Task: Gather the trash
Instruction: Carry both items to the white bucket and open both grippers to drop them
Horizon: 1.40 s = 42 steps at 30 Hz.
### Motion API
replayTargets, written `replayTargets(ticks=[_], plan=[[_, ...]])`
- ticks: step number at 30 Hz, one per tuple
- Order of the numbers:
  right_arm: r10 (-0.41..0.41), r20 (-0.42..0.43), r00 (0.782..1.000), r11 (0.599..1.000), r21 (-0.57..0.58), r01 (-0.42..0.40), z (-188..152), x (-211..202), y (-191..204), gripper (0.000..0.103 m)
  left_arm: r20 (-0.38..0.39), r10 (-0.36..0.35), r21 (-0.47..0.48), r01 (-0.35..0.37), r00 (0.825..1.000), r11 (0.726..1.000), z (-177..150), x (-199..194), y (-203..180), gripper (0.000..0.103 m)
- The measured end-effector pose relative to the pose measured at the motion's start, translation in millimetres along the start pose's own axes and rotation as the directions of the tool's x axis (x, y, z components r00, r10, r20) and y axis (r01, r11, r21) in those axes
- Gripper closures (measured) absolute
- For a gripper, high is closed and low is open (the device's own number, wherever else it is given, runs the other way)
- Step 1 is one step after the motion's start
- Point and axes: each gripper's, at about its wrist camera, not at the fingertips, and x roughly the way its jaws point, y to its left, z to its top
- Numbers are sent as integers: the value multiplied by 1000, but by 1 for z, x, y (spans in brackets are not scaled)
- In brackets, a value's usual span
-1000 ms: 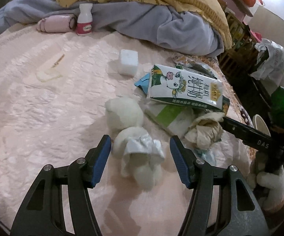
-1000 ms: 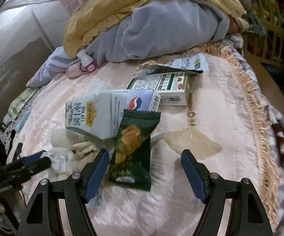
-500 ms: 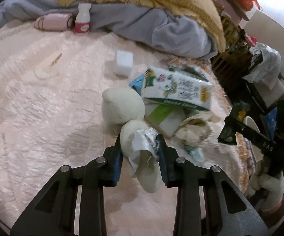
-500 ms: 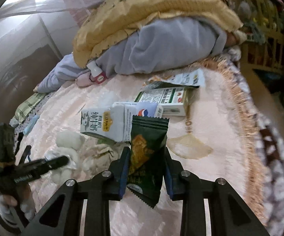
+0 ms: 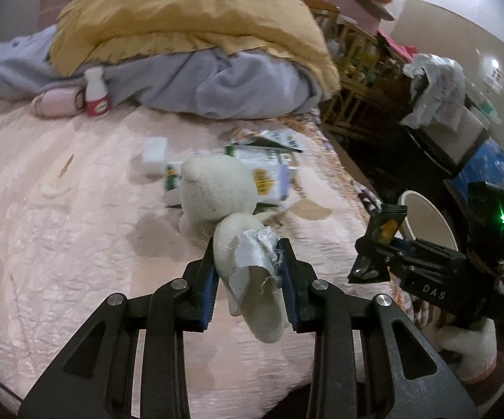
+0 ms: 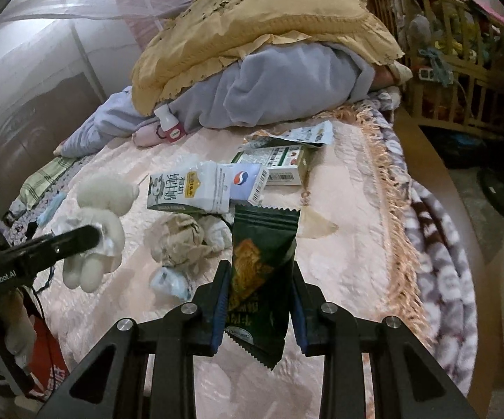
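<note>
1. Right, the left gripper (image 5: pixel 248 272) is pinched tight on a small white plush toy (image 5: pixel 217 195), its jaws pressing a silvery patch at the toy's middle, holding it up clear of the pink bedspread (image 5: pixel 59 244).
2. The right gripper (image 6: pixel 258 300) is clamped on a dark green snack wrapper (image 6: pixel 262 265), which stands upright between the blue pads, off the bed.
3. Left behind on the bedspread: a milk carton (image 6: pixel 189 192), a crumpled brownish tissue wad (image 6: pixel 178 241) just below it, and a green-and-white box (image 6: pixel 279 164) further back.
4. A white bin (image 5: pixel 426 216) sits off the bed's edge, just behind the wrapper in the left view.
</note>
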Motion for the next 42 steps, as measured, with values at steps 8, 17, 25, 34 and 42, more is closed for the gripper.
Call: replayTargets(ticks=[8, 17, 25, 34, 42], plan=[[-41, 30, 999, 999, 16, 40, -9, -32, -17, 73, 2, -42, 72, 42, 999, 996, 7, 7, -47, 74], [-107, 54, 993, 992, 71, 104, -18, -64, -57, 73, -13, -95, 164, 95, 995, 982, 12, 23, -105, 74], [-175, 61, 983, 978, 129, 167, -31, -90, -99, 73, -40, -138, 236, 144, 990, 961, 16, 43, -153, 74], [-256, 64, 964, 946, 223, 237, -49, -120, -154, 73, -78, -189, 320, 204, 979, 925, 17, 66, -211, 74], [-336, 59, 940, 907, 290, 305, -62, -145, -202, 73, -136, -253, 322, 284, 958, 903, 23, 95, -256, 74]])
